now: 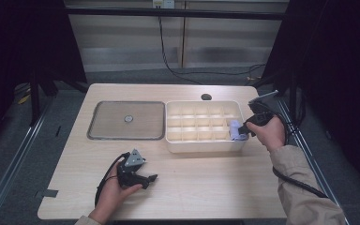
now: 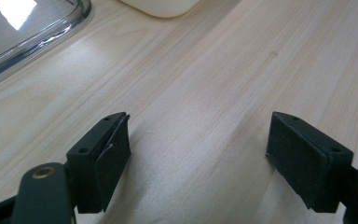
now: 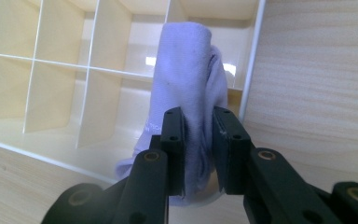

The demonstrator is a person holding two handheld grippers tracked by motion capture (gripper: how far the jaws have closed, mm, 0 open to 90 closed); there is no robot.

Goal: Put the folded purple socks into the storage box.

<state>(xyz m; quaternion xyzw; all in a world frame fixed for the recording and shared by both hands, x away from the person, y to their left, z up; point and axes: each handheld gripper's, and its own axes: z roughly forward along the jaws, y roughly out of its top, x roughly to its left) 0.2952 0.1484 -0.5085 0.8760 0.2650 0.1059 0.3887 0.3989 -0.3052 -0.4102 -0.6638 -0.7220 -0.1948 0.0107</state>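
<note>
A rolled lilac cloth (image 3: 186, 88) is pinched between the jaws of my right gripper (image 3: 198, 135), which is shut on it. In the high view the right gripper (image 1: 246, 131) holds the cloth (image 1: 236, 131) over the near right corner of a cream divided tray (image 1: 201, 145). My left gripper (image 1: 151, 178) rests low over the wooden table near the front edge, held in a hand. Its jaws stand wide apart in the left gripper view, open (image 2: 198, 151) with only bare tabletop between them.
A shallow grey metal tray (image 1: 125, 120) with a small round object (image 1: 128, 119) in it lies left of the divided tray. A dark hole (image 1: 206, 97) marks the table's far edge. Cables trail from both grippers.
</note>
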